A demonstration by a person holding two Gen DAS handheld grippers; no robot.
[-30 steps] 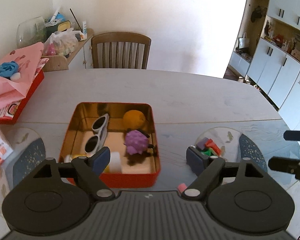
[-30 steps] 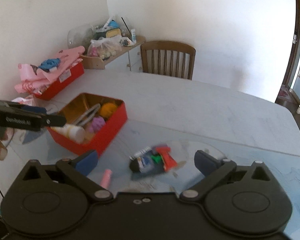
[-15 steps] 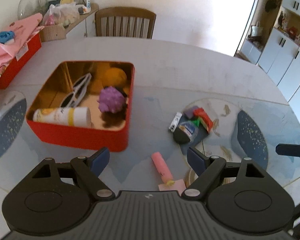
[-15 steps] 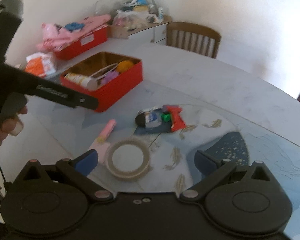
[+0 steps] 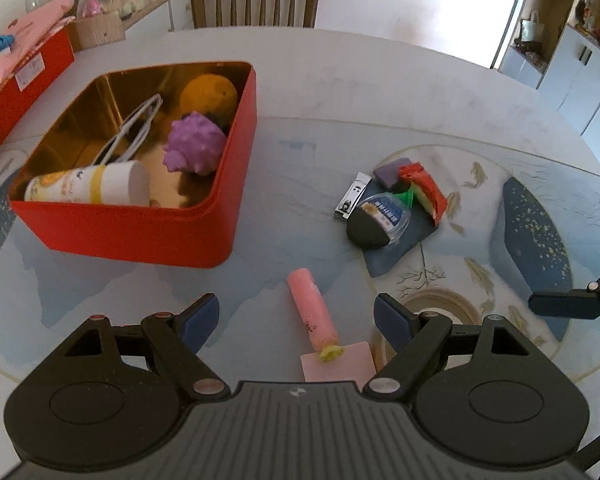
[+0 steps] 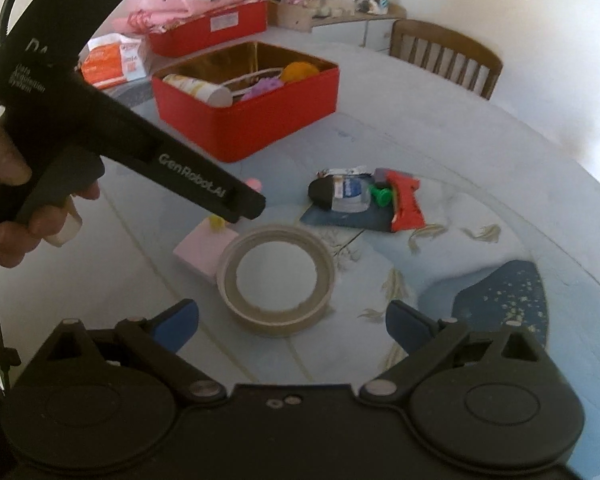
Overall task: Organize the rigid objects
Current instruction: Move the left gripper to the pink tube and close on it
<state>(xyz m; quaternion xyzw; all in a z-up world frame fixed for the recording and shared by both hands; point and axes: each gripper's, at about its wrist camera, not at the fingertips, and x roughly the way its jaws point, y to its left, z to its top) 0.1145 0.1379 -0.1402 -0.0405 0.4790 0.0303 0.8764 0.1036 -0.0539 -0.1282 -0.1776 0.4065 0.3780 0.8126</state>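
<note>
A: What sits nearest the left tongs?

B: They stand released, wide apart, with nothing between the pads. Just ahead, at their twelve o'clock, a pink tube lies on the bench, its yellow end resting on a pink card. A tape ring shows at their three o'clock, partly hidden by the right finger.

A: And the right tongs?

B: Released too, nothing gripped. The tape ring lies flat right in front of them, at twelve o'clock, clear of both pads. The pink card touches the ring at its ten o'clock.

A: Is a hand in view?

B: Yes, in the right view a hand at nine o'clock holds the handle of the left tongs, whose black arm reaches across above the card.

A: Further out?

B: A small heap past the ring: a black oval piece, a clear container with a blue label, a silver clipper, a purple block, something green and a red packet, all touching or overlapping on a dark blue patch of the bench pattern.

A: Then the tin?

B: The red tin stands at eleven o'clock of the left tongs, well apart from the heap. Inside lie a white cup on its side, white-framed glasses, a purple spiky ball and an orange ball.

A: Beyond that?

B: A wooden chair at the bench's far edge, and a second red box with pink cloth at ten o'clock.
</note>
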